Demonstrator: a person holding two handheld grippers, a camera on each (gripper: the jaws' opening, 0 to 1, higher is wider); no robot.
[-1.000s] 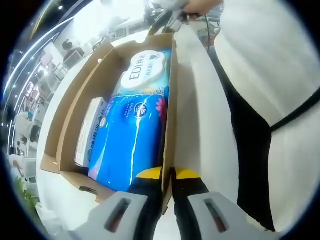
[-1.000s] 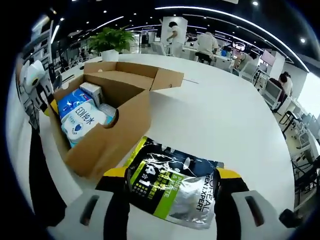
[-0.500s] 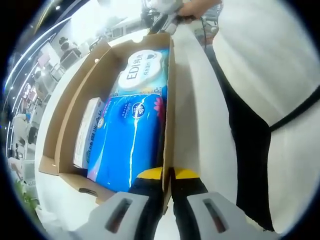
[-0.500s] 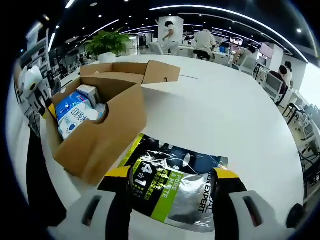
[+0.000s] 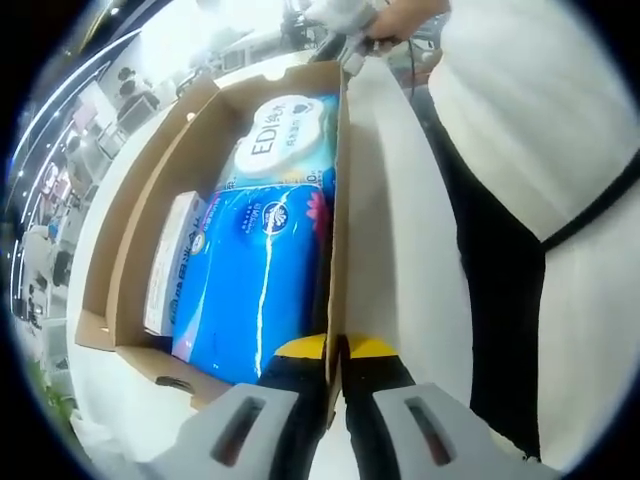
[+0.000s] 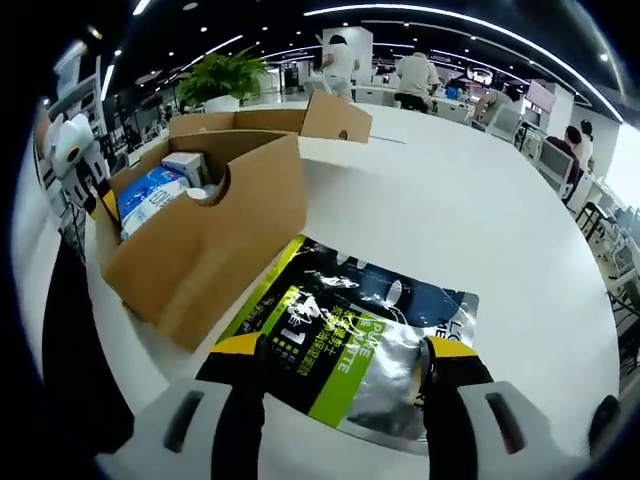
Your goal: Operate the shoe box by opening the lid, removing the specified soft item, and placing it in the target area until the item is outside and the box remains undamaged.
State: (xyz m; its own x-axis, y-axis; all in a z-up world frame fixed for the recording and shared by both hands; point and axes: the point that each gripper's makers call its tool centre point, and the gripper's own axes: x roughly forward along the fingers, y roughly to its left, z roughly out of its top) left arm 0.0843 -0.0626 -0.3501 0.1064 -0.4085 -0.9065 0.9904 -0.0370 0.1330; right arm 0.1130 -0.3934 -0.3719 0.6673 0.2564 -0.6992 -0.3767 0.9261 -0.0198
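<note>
Your left gripper (image 5: pixel 336 352) is pinched on the near wall of the 1 shoe box (image 5: pixel 338 200). Ahead of it inside: 2 blue packs (image 5: pixel 255 280), 1 small white carton (image 5: pixel 170 265). Your right gripper (image 6: pixel 340 352) is spread wide around 1 black-green pouch (image 6: pixel 350 335), flat on the white table (image 6: pixel 470 210), outside the box, w/ the box just left of it.

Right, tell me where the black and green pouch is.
In the right gripper view, the black and green pouch lies on the white table between the right gripper's jaws, beside the open cardboard box.
</note>
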